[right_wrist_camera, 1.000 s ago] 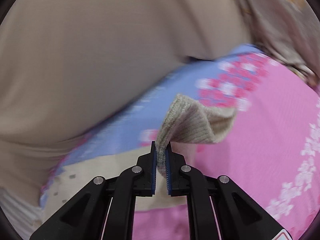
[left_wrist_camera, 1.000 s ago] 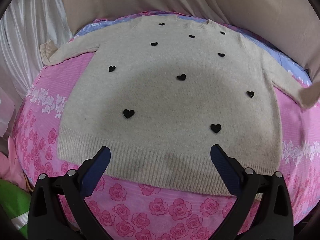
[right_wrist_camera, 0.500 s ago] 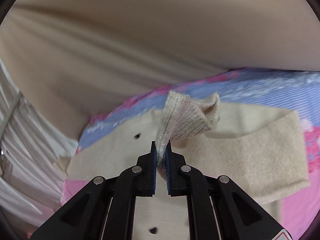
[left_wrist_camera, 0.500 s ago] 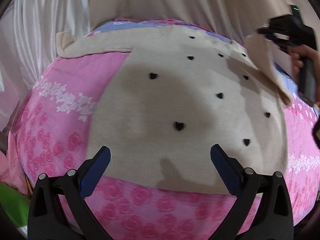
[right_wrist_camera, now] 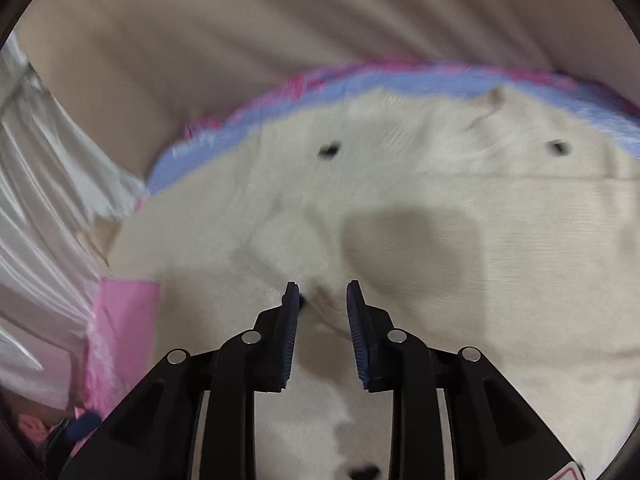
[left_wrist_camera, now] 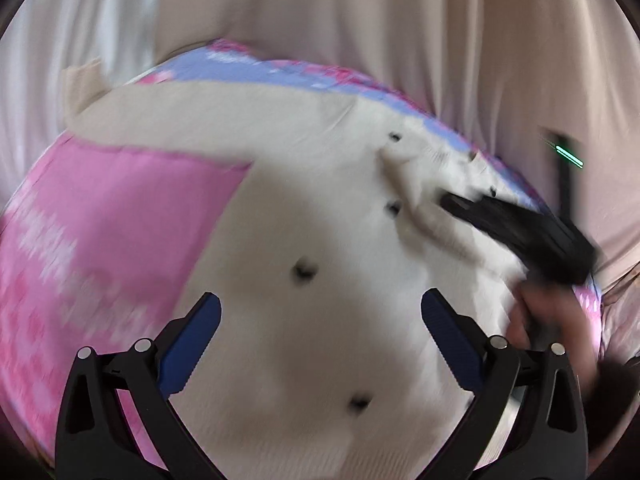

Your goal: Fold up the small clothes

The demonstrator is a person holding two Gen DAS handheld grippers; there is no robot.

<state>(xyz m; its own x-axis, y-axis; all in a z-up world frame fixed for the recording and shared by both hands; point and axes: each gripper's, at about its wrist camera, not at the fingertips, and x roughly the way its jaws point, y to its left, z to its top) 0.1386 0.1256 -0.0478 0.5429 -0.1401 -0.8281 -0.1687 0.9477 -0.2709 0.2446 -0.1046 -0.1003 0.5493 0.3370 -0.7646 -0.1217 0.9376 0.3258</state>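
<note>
A: Item one, cream sweater [left_wrist_camera: 320, 208] with black hearts. Location?

B: Flat on the pink floral bedspread [left_wrist_camera: 120, 220], directly ahead of and beneath the left gripper [left_wrist_camera: 320, 312]. One sleeve runs out ahead-left toward the curtain [left_wrist_camera: 100, 20]; bare pink lies left of the body edge.

A: Left gripper?

B: Fingers wide apart, above the sweater, holding nothing.

A: Right gripper [right_wrist_camera: 322, 300]?

B: Fingers parted a little, tips down at a folded sleeve [right_wrist_camera: 296, 240] lying across the chest; contact blurred. From the left view it [left_wrist_camera: 520, 228] sits ahead-right.

A: Edges?

B: Blue bedspread border [right_wrist_camera: 360, 80] just beyond the neckline.
</note>
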